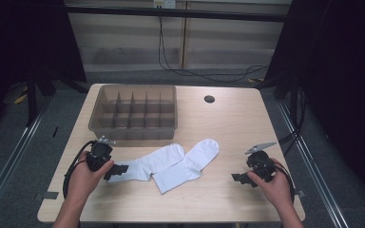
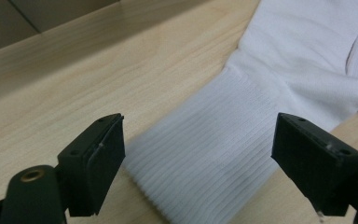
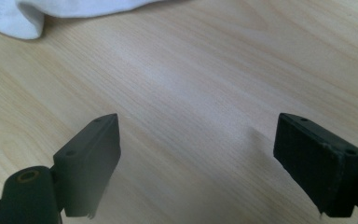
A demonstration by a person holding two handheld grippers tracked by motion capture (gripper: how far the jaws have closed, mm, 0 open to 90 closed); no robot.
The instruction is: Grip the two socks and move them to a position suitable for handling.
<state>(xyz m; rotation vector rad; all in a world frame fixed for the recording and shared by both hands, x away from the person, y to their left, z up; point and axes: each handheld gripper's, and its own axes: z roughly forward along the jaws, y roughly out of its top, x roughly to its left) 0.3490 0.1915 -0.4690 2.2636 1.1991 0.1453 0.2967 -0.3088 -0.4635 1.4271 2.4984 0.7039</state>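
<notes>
Two white socks lie flat near the table's front, side by side and overlapping in the middle: the left sock [image 1: 149, 162] and the right sock [image 1: 187, 165]. My left gripper [image 1: 119, 169] is open at the left sock's ribbed cuff [image 2: 209, 163], which lies between the wide-apart jaws without being pinched. My right gripper [image 1: 240, 178] is open over bare wood, a short way right of the right sock, whose edge [image 3: 23, 18] shows far off at the top left in the right gripper view.
A translucent grey divided organiser box [image 1: 134, 113] stands behind the socks at the back left. A round black cable hole [image 1: 209, 99] is at the back centre. The light wooden table [image 1: 228, 128] ends close behind both hands.
</notes>
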